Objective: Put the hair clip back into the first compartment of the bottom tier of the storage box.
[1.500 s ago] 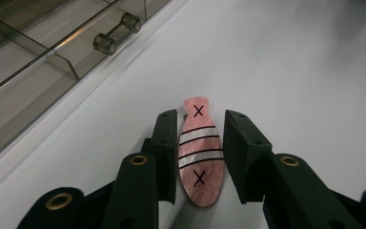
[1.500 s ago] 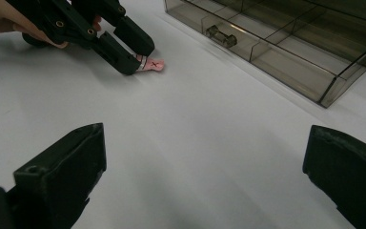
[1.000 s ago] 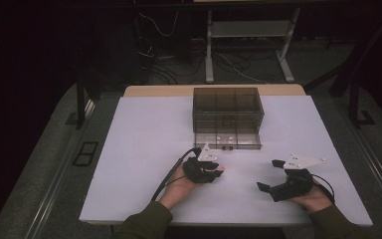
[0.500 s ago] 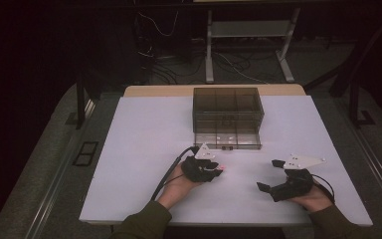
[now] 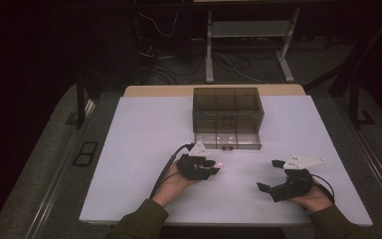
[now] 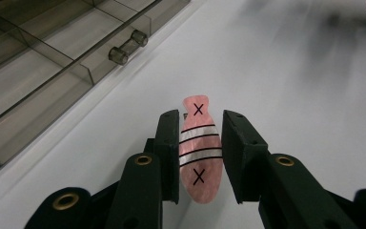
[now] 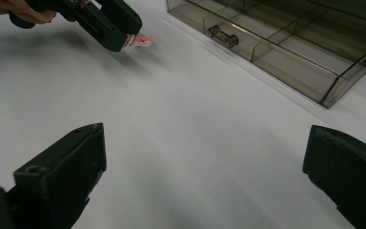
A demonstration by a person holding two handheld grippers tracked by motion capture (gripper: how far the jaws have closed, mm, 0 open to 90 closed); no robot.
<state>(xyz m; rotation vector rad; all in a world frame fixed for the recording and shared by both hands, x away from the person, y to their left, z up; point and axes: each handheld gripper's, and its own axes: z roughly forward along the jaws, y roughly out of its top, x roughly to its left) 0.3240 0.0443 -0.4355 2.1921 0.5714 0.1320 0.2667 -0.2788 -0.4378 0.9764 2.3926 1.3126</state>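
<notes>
A pink fish-shaped piece (image 6: 198, 157) with black stripes and two X marks sits between the jaws of my left gripper (image 6: 200, 143), which is shut on its middle just above the white table. In the high view that gripper (image 5: 214, 168) is left of centre, in front of the drawer box, with the pink piece (image 5: 220, 165) poking out of its tip. My right gripper (image 5: 270, 175) rests at the front right, open, with nothing between its jaws (image 7: 205, 157). From the right gripper view the left gripper (image 7: 119, 28) and the pink piece (image 7: 140, 41) are at the upper left.
A smoky see-through drawer box (image 5: 227, 102) stands at the back middle of the white table (image 5: 139, 139). Its bottom drawer (image 5: 227, 141) is pulled out, divided into compartments, with a handle (image 6: 127, 46) on the front. Floor cables and a metal stand lie beyond the table.
</notes>
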